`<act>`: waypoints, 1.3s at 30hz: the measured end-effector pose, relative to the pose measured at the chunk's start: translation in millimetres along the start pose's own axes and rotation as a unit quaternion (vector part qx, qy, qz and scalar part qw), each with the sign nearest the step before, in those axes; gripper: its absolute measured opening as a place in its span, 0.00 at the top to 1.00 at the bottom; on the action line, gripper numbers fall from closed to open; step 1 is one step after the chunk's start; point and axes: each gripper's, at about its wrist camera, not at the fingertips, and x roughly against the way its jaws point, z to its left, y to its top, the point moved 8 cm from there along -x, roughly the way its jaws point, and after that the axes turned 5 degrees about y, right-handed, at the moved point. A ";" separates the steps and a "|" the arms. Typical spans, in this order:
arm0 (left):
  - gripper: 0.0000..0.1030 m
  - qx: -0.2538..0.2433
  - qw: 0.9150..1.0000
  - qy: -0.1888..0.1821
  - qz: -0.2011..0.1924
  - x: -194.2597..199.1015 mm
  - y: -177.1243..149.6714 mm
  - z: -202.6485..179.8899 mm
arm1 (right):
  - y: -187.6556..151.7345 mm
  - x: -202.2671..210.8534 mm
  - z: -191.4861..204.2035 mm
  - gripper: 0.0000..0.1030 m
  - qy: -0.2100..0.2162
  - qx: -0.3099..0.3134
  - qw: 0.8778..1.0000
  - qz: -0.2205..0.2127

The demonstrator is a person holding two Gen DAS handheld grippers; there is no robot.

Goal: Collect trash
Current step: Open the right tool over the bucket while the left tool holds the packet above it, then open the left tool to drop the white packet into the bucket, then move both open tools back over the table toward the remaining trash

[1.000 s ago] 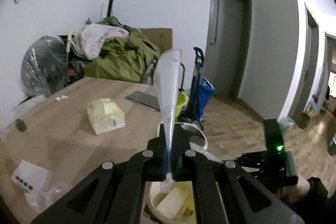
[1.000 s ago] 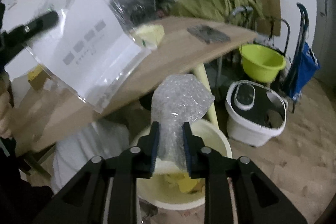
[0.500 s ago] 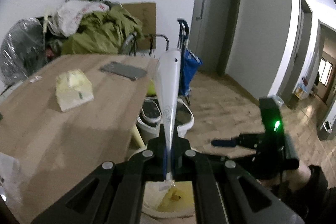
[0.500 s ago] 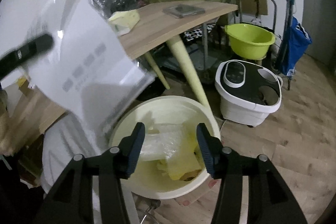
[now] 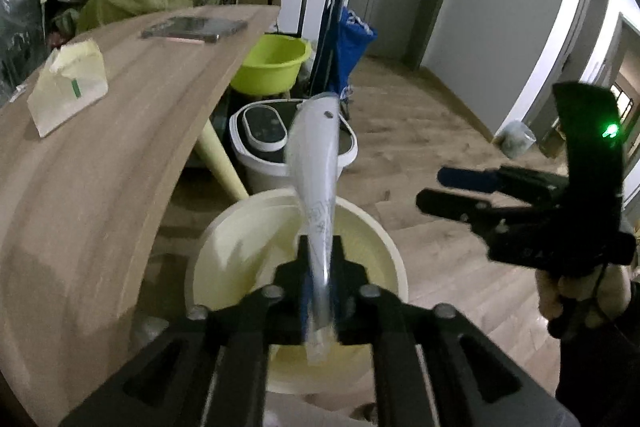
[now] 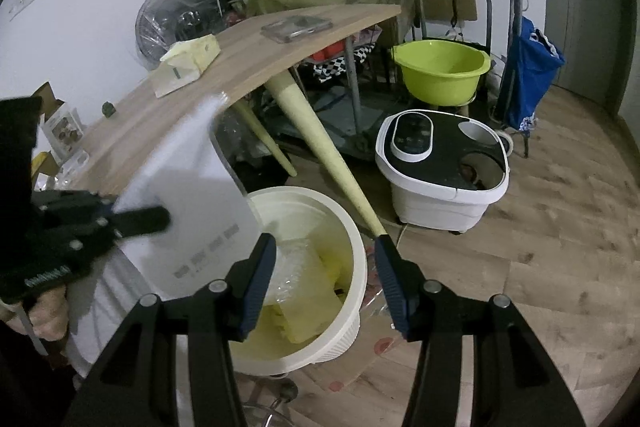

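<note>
My left gripper (image 5: pixel 320 251) is shut on a clear plastic bag with a white sheet inside (image 5: pixel 314 163), held edge-on above the cream trash bin (image 5: pixel 384 243). In the right wrist view the same bag (image 6: pixel 188 203) hangs broadside over the bin's (image 6: pixel 356 239) left rim, and the left gripper (image 6: pixel 136 221) shows clamped on it. My right gripper (image 6: pixel 326 271) is open and empty above the bin; it also shows in the left wrist view (image 5: pixel 452 191). Bubble wrap (image 6: pixel 296 255) and yellow trash (image 6: pixel 316 307) lie inside the bin.
A wooden table (image 5: pixel 100 163) stands left of the bin with a yellow tissue pack (image 5: pixel 68 87) and a clear flat case (image 5: pixel 192 27) on it. A white foot bath (image 6: pixel 444 167), a green basin (image 6: pixel 440 71) and a blue trolley (image 6: pixel 528 63) stand beyond.
My right gripper has let the bubble wrap fall into the bin and opened wide. My left gripper has carried the bag off the table and lowered it over the bin.
</note>
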 end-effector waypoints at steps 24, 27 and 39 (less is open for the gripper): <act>0.57 0.025 0.997 0.026 -0.073 70.1 3.3 42.5 | 36.3 -2.3 51.2 0.52 0.008 0.057 0.998 -0.009; 0.57 0.033 0.995 0.035 -0.087 86.2 3.5 52.9 | 42.1 -2.1 66.8 0.52 0.011 0.071 0.997 -0.010; 0.57 0.085 0.986 0.082 -0.122 138.3 -10.9 109.9 | 66.8 -7.3 136.3 0.52 0.039 0.131 0.990 -0.020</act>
